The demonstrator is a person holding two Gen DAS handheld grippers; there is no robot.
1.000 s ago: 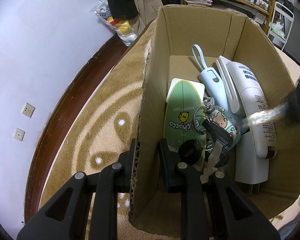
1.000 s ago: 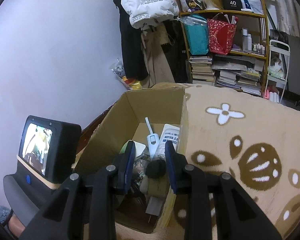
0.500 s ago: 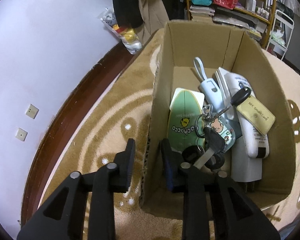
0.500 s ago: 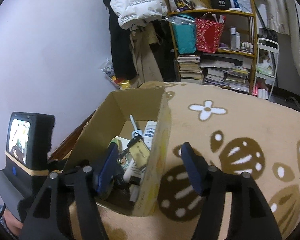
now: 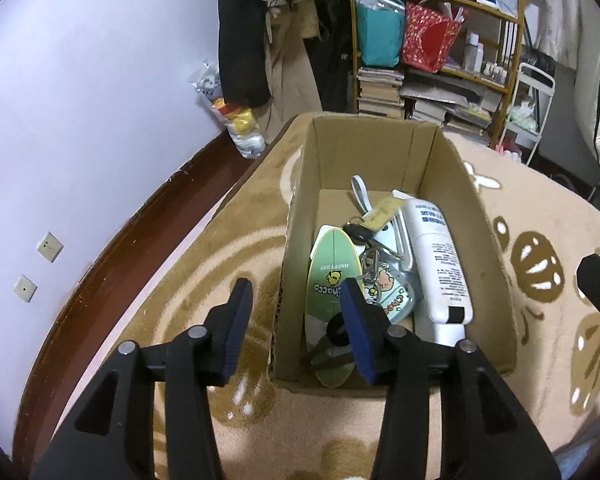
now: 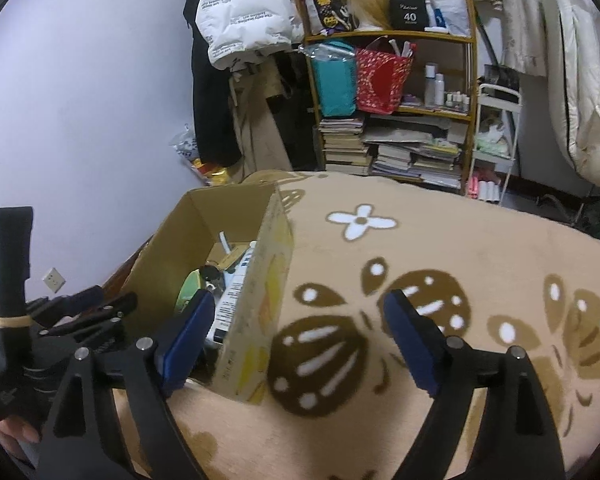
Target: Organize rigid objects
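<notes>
Our left tool (image 5: 296,324) has let go of the cardboard box (image 5: 380,148) wall and spread apart; our right tool (image 6: 296,340), also apart, has dropped the keys with tag (image 5: 374,220) inside; they lie atop the white tube (image 5: 436,256) and green card (image 5: 330,296); we judge this item stowed.

Cardboard box (image 5: 452,168): matt brown corrugated board, raw fluted edge along the rim.
White bottle (image 5: 438,264): smooth plastic, slight sheen, printed text.
Green board-shaped tag (image 5: 330,280): smooth, glossy print.
Keys (image 5: 374,240): bright metal, black plastic head.
Blanket (image 6: 440,248): soft napped cloth, beige with brown pattern.
Left gripper (image 5: 296,320): matt black plastic, blue pads, metal pins.
Skirting (image 5: 112,256): glossy dark wood.
</notes>
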